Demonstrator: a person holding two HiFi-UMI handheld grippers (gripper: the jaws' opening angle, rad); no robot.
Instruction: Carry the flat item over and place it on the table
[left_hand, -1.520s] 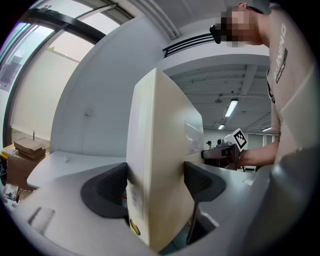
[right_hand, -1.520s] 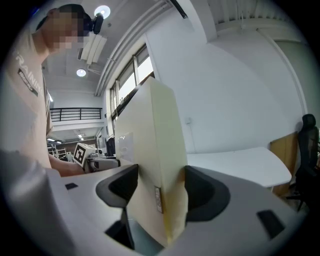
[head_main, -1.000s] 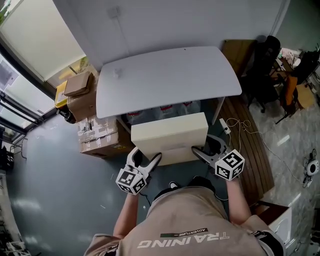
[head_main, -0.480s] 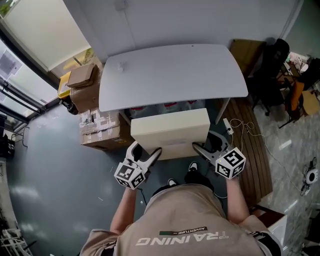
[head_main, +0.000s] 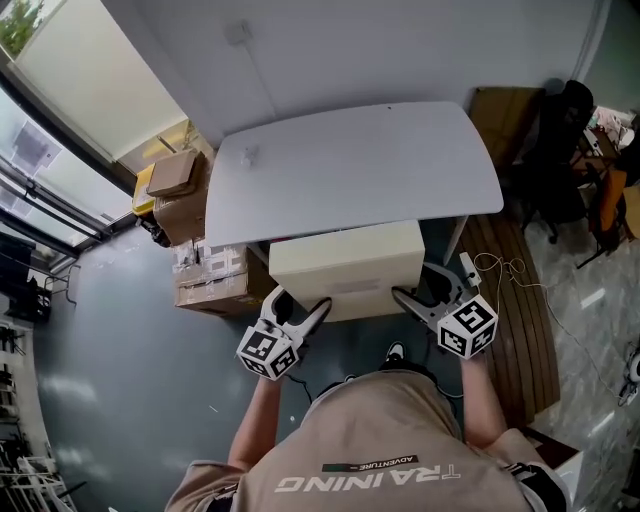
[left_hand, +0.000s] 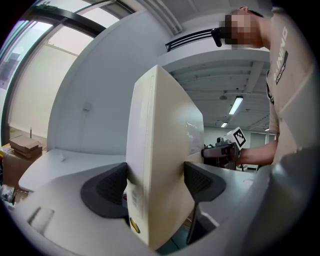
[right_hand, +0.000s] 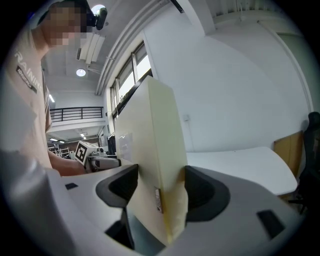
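Clamping the flat cream rectangular box (head_main: 347, 265) at its near-left edge in the left gripper (head_main: 303, 318), and at its near-right edge in the right gripper (head_main: 410, 300); holding it level, just short of the white rounded tabletop (head_main: 360, 160). Probably needing an even lift over that near rim, steering between brown cardboard cartons (head_main: 190, 215) and black office chair (head_main: 560, 140).

The right tongs (right_hand: 160, 189) press their two dark grey jaws against either face of a flat cream-coloured rectangular box (right_hand: 150, 135), which stands on edge between them with a small label (right_hand: 157, 200) on its narrow near side. At the left, the left tongs (right_hand: 107, 161), with a black-and-white marker cube (right_hand: 84, 151), reach the box's far edge, beside a beige shirt (right_hand: 25, 115). At the right a pale grey curved tabletop (right_hand: 240, 162) lies beyond the box, before a white wall (right_hand: 235, 85).
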